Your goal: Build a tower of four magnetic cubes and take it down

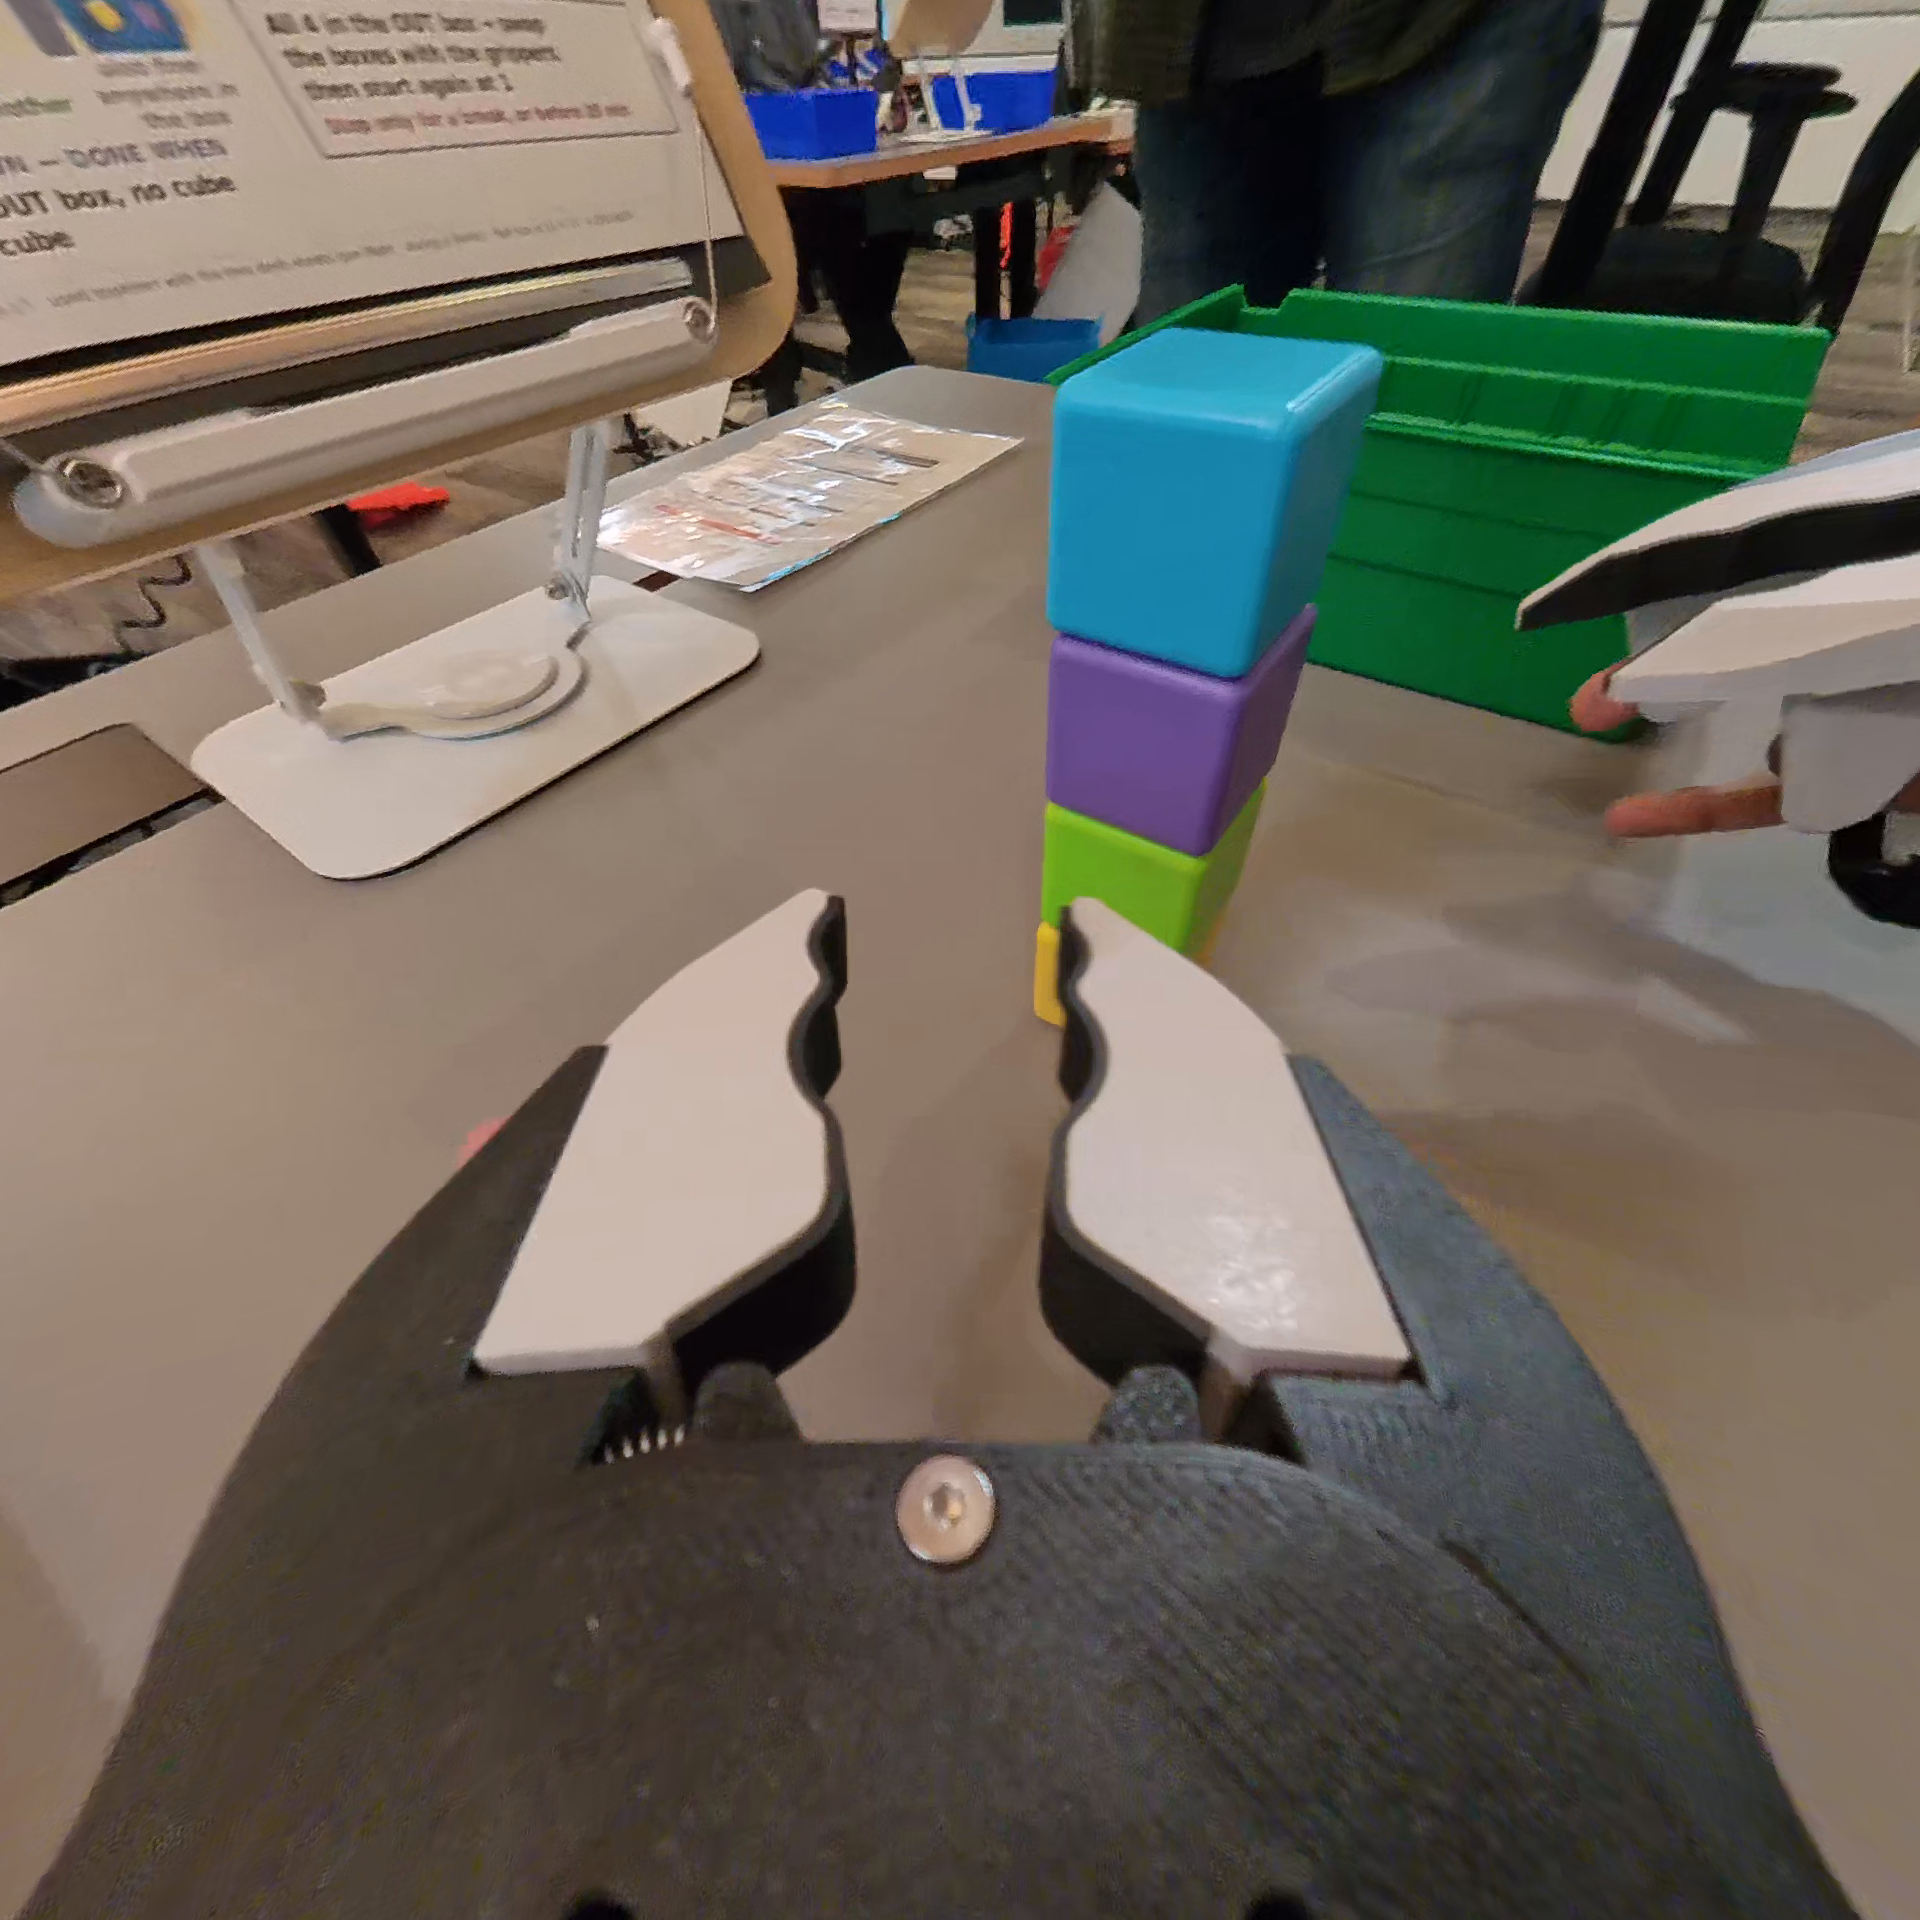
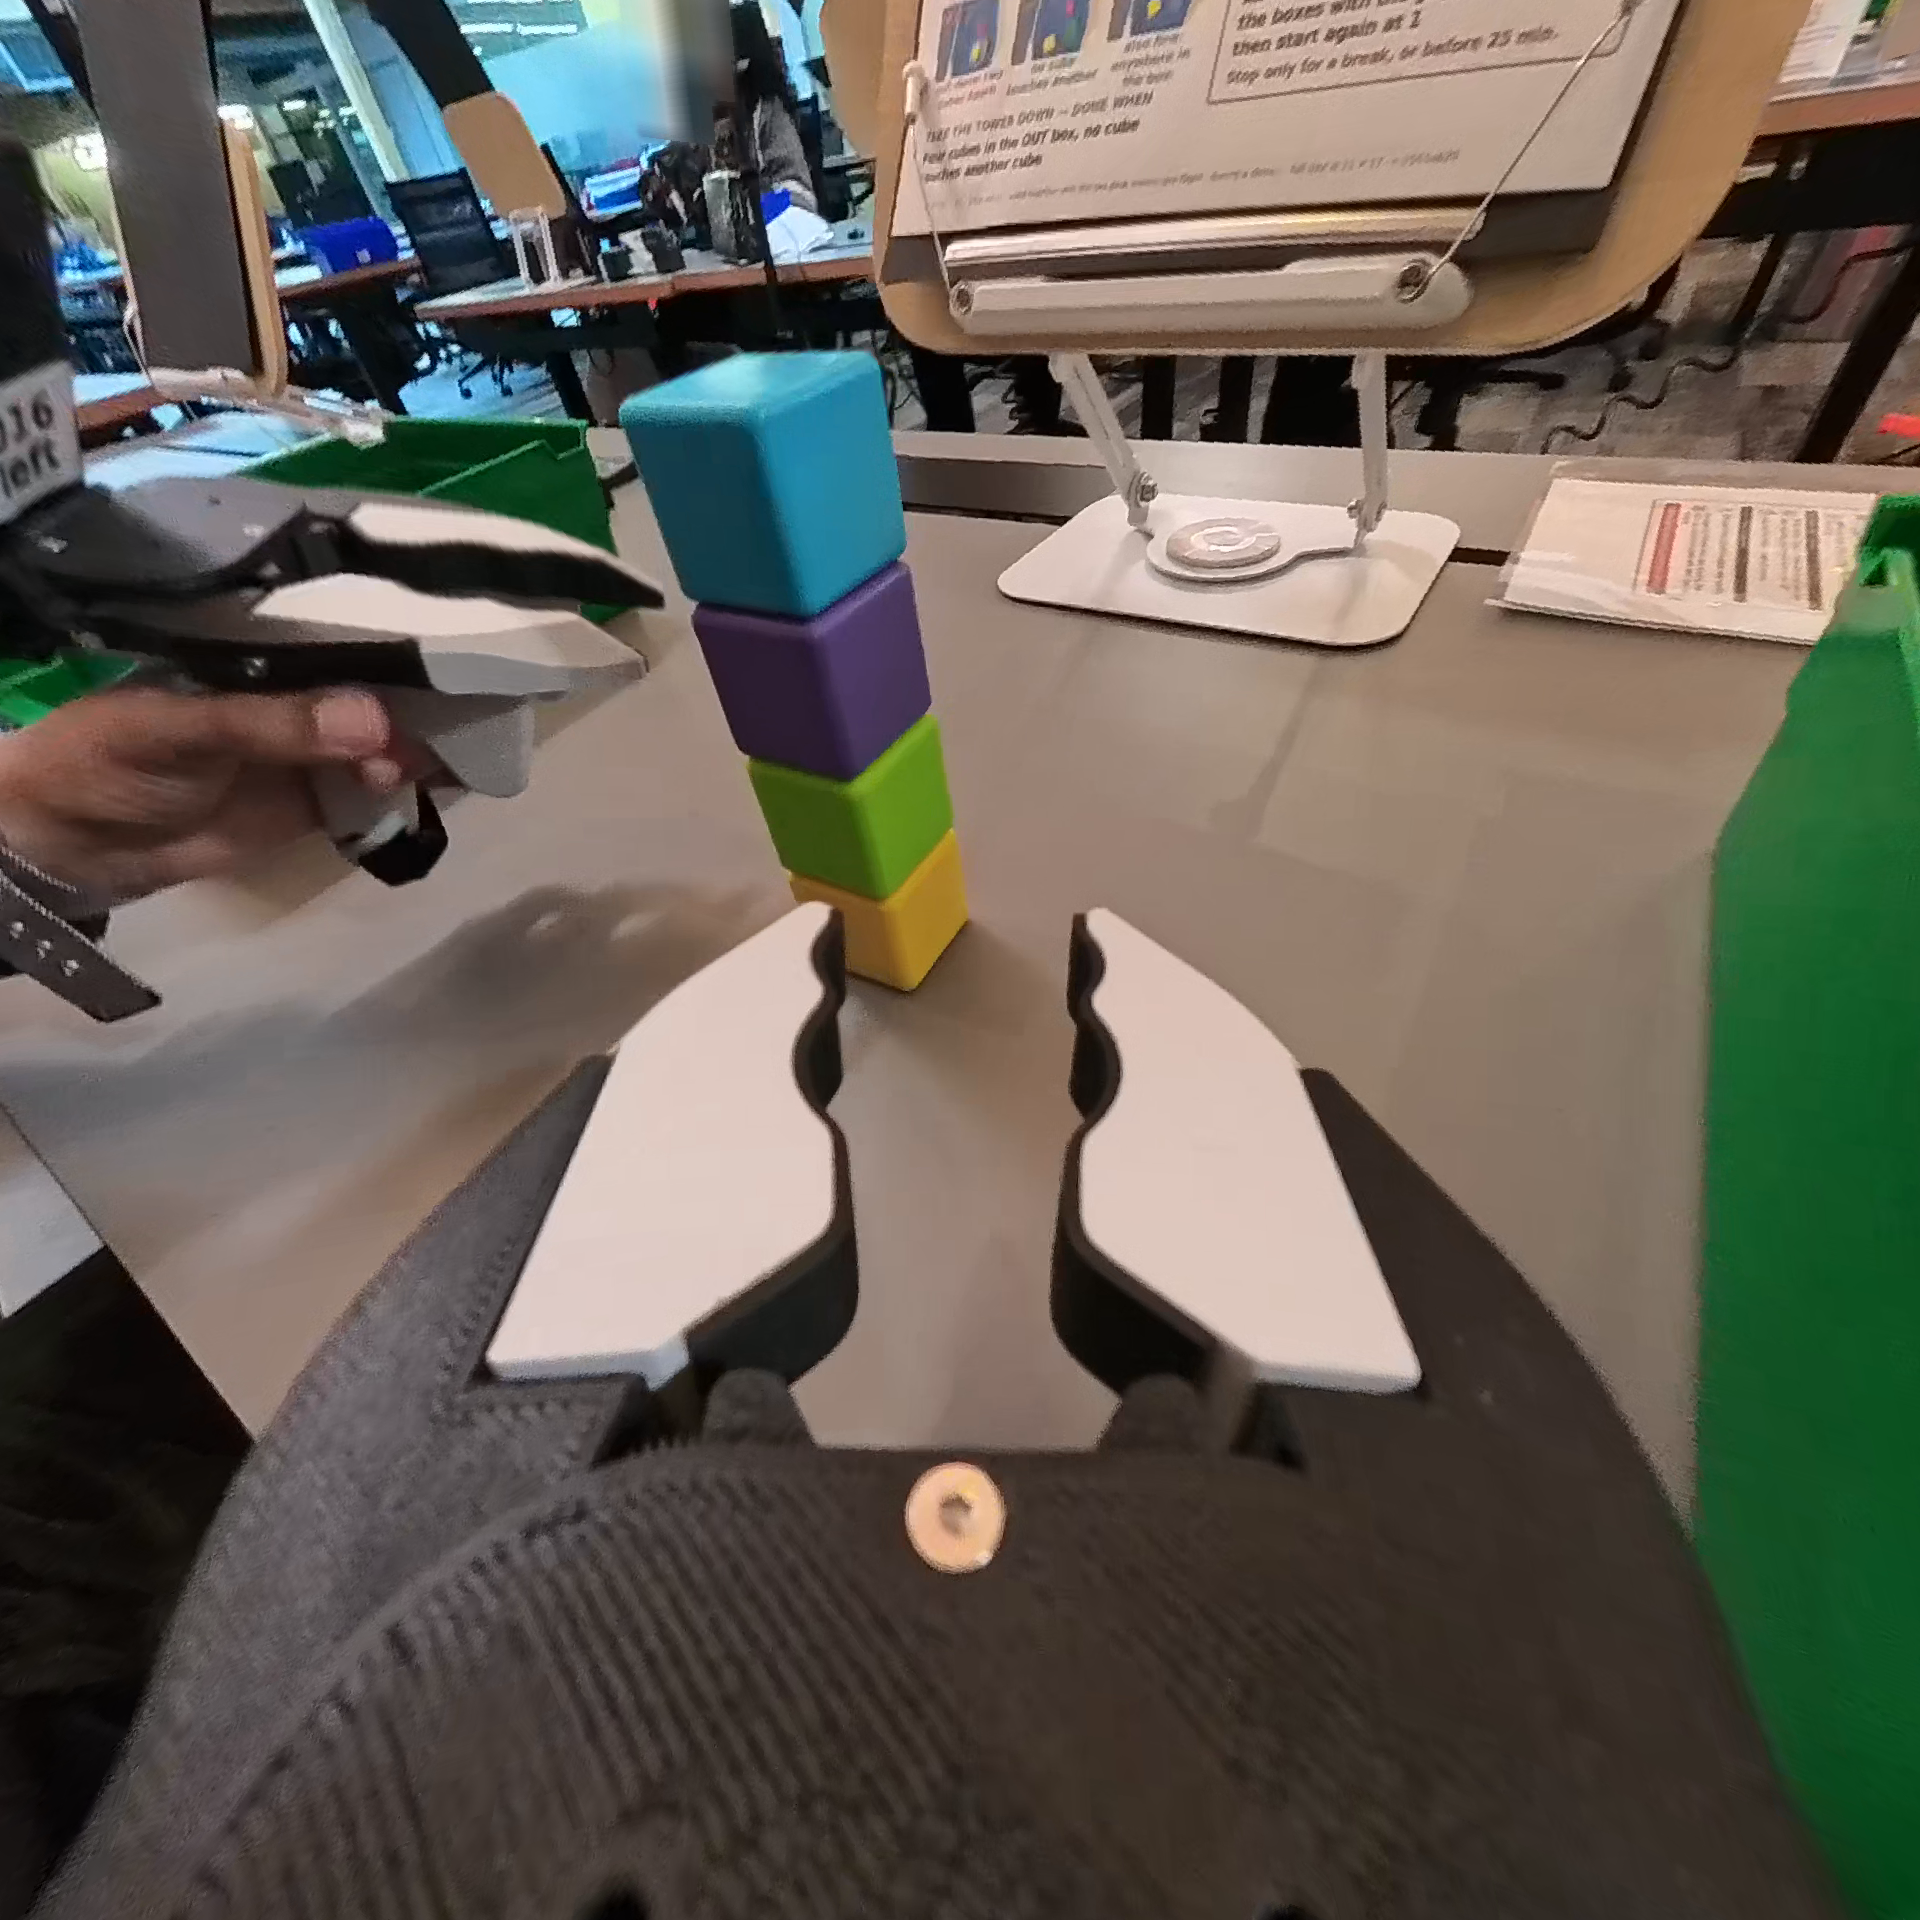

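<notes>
Both tools, left tool (image 1: 951,961) and right tool (image 2: 951,971), hover low over the desk (image 1: 727,1039), fingers spread and empty, flanking a four-block tower (image 2: 821,665).

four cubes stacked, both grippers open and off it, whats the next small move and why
Probably bring the right gripper up around the blue cube on top: it sits free above the purple cube, while both open grippers hold nothing and the left gripper points at the tower's base.

Both grippers same build: left gripper (image 1: 945,966) and right gripper (image 2: 951,966) have ribbed black printed bodies, one silver hex screw centred, white-topped fingers (image 2: 686,1164) with wavy black inner edges. Dark strap, possibly studded, at the wrist (image 2: 52,935).
</notes>
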The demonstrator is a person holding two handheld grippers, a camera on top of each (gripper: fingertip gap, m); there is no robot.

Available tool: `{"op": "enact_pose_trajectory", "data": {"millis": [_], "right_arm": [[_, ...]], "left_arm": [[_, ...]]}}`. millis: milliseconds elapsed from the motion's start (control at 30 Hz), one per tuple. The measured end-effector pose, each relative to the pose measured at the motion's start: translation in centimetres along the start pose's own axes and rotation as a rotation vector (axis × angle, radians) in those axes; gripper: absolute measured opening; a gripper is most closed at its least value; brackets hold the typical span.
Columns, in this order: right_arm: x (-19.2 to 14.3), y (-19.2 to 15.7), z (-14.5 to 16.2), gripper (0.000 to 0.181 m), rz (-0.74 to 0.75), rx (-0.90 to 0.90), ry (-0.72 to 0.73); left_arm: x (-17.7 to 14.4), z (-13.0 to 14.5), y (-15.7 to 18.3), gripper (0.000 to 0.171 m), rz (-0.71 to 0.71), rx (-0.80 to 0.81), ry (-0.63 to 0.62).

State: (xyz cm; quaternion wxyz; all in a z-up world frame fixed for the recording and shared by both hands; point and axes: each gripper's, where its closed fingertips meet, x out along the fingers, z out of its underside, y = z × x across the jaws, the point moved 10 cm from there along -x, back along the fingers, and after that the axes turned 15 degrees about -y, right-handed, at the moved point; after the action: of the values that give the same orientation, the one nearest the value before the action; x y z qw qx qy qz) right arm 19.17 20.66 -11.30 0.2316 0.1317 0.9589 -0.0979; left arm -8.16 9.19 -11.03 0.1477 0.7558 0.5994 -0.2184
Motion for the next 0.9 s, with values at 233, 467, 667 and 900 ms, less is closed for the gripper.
{"op": "enact_pose_trajectory", "data": {"millis": [233,467,667,900], "right_arm": [[0.0,0.0,-0.5,0.007,0.08,0.086,0.005],[0.1,0.1,-0.9,0.0,-0.064,0.261,0.013],[0.0,0.0,-1.4,0.0,0.04,0.186,0.06],[-0.7,-0.3,-1.9,0.0,0.19,0.136,0.134]], "left_arm": [[-0.5,-0.3,-0.1,0.056,0.022,-0.055,0.096],[-1.1,-0.5,-0.3,0.052,0.074,-0.117,0.158],[-1.8,-0.5,-1.0,0.024,0.129,-0.233,0.224],[-1.5,-0.3,-1.2,0.0,0.076,-0.248,0.202]]}}
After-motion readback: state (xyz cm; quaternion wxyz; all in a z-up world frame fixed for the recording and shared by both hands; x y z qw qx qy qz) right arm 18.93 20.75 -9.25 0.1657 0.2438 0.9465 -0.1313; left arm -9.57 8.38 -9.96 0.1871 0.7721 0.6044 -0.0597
